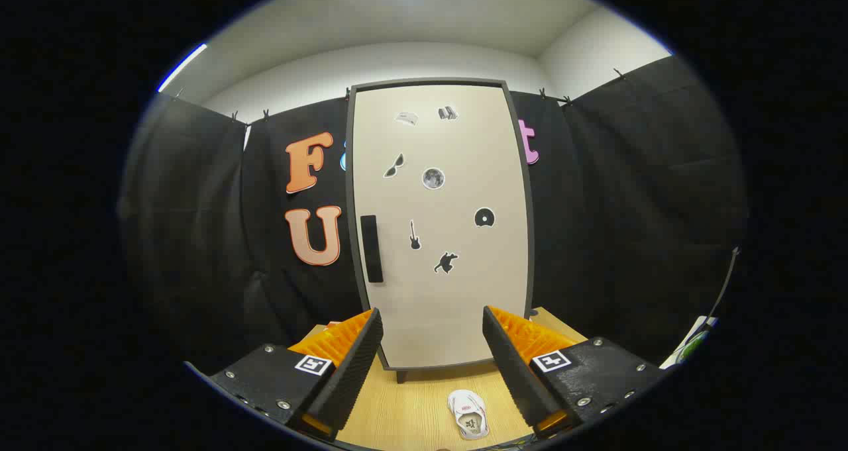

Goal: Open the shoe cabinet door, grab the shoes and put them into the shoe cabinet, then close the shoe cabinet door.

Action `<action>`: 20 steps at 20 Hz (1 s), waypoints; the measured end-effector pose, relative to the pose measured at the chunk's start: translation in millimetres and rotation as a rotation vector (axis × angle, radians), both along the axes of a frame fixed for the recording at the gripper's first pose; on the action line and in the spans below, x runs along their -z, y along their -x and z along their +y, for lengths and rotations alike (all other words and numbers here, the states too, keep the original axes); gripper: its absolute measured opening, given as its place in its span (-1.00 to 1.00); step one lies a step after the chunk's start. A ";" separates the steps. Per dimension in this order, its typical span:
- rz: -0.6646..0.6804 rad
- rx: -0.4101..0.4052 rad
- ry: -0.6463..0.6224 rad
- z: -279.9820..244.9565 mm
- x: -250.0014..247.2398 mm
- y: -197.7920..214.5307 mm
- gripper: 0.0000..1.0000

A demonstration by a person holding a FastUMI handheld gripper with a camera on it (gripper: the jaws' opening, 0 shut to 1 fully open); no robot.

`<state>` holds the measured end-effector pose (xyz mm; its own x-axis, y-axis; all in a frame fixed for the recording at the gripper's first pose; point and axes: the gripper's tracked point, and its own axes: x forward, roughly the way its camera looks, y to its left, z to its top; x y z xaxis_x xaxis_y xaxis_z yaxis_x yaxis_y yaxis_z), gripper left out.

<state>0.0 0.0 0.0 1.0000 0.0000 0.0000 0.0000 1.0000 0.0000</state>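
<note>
Claw point(432, 335) open, empty, facing shut cabinet door point(440, 226); handle point(371, 248) ahead-left, prob. first target. Shoe point(468, 413) on table point(397, 411) between fingers, waiting.

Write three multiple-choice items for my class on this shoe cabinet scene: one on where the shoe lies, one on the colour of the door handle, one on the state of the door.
1. Where does the shoe lie?
A. On the table in front of the cabinet, between the fingers
B. Inside the cabinet
C. On top of the cabinet

2. What colour is the door handle?
A. White
B. Black
C. Orange

3. What state is the cabinet door in?
A. Wide open
B. Taken off
C. Shut

Answers:
1. A: the shoe rests on the wooden table below the cabinet's front, in the gap of the open gripper.
2. B: the handle is a dark upright bar on the pale door's edge.
3. C: the door covers the whole front and no inside shows.
</note>
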 end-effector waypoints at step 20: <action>0.009 0.004 0.019 8.5 9.5 -0.9 0.89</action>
<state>0.9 8.5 -9.5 1.0000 -0.0044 -0.0088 0.0042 0.9998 -0.0192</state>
